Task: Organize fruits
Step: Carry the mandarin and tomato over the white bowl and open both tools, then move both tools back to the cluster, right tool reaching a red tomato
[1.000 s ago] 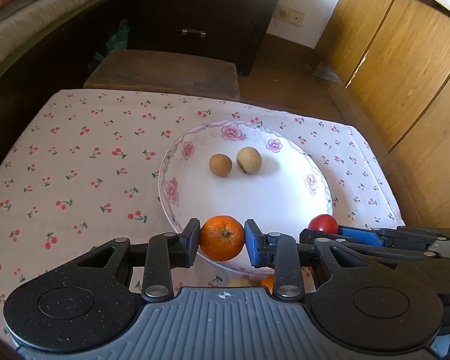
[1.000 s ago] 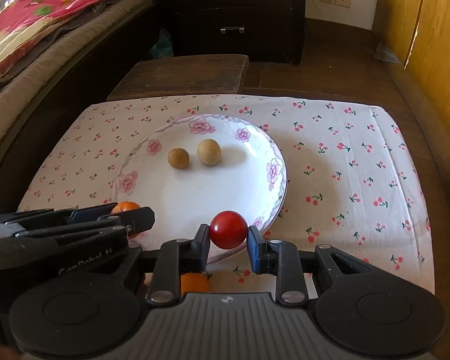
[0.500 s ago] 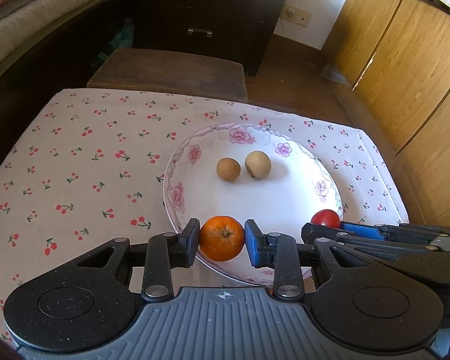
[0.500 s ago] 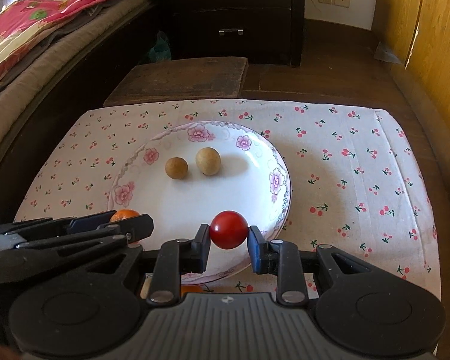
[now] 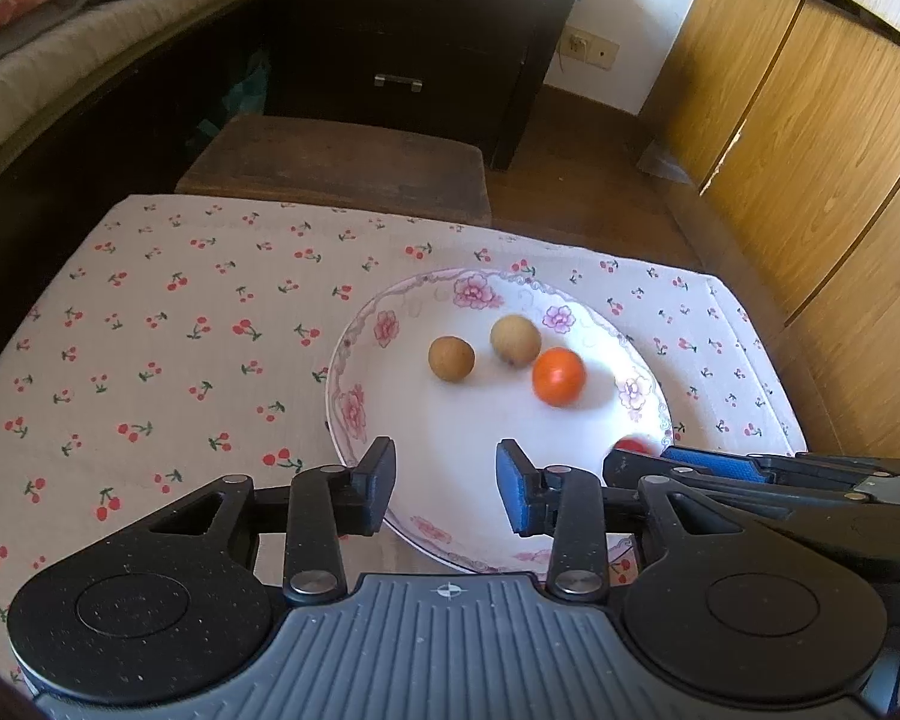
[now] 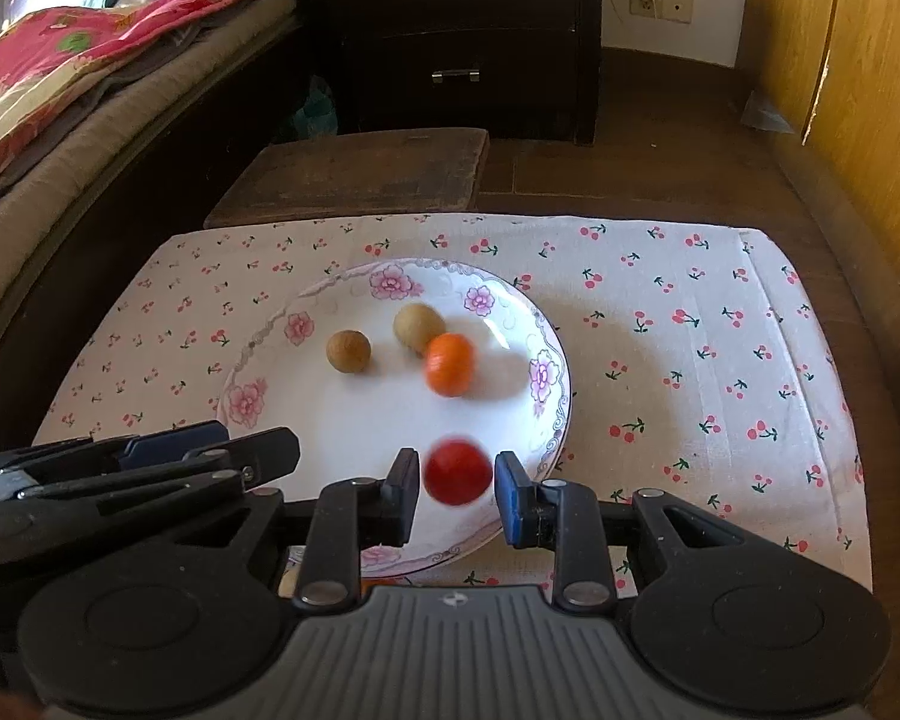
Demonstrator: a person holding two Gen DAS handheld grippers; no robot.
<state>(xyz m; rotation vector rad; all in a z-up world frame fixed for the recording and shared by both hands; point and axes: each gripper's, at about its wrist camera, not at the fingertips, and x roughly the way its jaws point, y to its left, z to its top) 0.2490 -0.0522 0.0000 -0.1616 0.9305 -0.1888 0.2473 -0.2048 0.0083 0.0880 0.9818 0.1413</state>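
A round white ceramic plate with a pink flower border (image 5: 354, 414) (image 6: 252, 405) sits on a worktop covered by a white cloth printed with small red cherries (image 5: 150, 348) (image 6: 720, 360). Two small round tan-brown fruits (image 5: 451, 359) (image 6: 348, 350) lie side by side toward the far part of the plate, and a small round orange mandarin (image 5: 558, 376) (image 6: 449, 364) rests on the plate just beside the right-hand brown fruit, looking slightly blurred. The left gripper (image 5: 445, 483) hovers over the near rim of the plate with its black and blue-padded fingers spread apart and nothing between them. The right gripper (image 6: 457, 489) is at the near right edge of the plate, its fingers also parted, with a round red tomato-like fruit (image 6: 456, 472) (image 5: 633, 444) appearing blurred in the gap between them; a sliver of space shows on each side, so the fingers are not pinching it. Whether the red fruit touches the plate cannot be told. Beyond the worktop stand a dark wooden stool (image 5: 342, 165) (image 6: 360, 171) and a dark chest of drawers (image 5: 414, 42) (image 6: 462, 30), with a bed (image 6: 60, 96) to the left and light wooden cupboard doors (image 5: 810, 138) to the right.
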